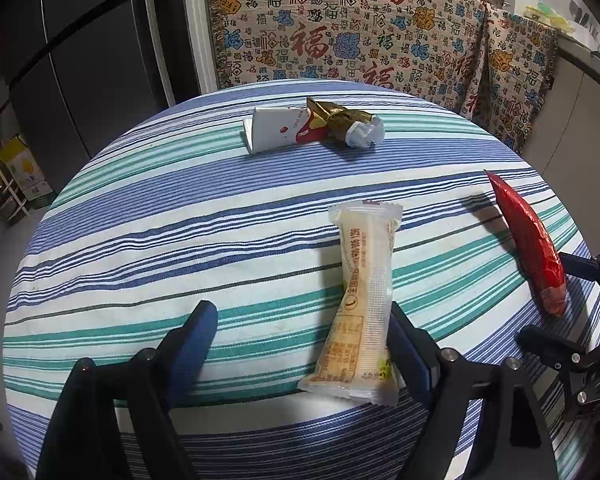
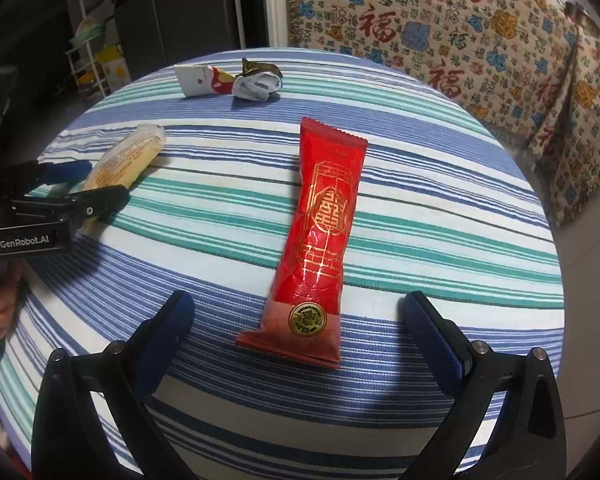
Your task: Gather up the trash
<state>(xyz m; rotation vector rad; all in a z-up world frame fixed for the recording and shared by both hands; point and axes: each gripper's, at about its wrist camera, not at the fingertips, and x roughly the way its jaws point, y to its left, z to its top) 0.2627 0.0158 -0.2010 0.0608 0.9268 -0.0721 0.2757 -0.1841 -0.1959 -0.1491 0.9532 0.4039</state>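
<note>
A pale yellow snack wrapper (image 1: 360, 300) lies on the striped tablecloth (image 1: 180, 240), its near end between my open left gripper's (image 1: 300, 316) fingers, close against the right finger. A red wrapper with gold print (image 2: 320, 240) lies lengthwise, its near end between my open right gripper's (image 2: 296, 312) fingers, touching neither. The red wrapper also shows in the left wrist view (image 1: 532, 244), and the yellow wrapper in the right wrist view (image 2: 124, 160). A white and red carton (image 1: 280, 128), a gold wrapper (image 1: 336, 116) and a crumpled white wrapper (image 1: 366, 132) lie together at the far side.
The round table's edge curves close in front of both grippers. A patterned cloth (image 1: 360, 28) covers furniture behind the table. A dark fridge (image 1: 80, 60) stands at the left, with a wire rack and boxes (image 1: 16, 176) on the floor.
</note>
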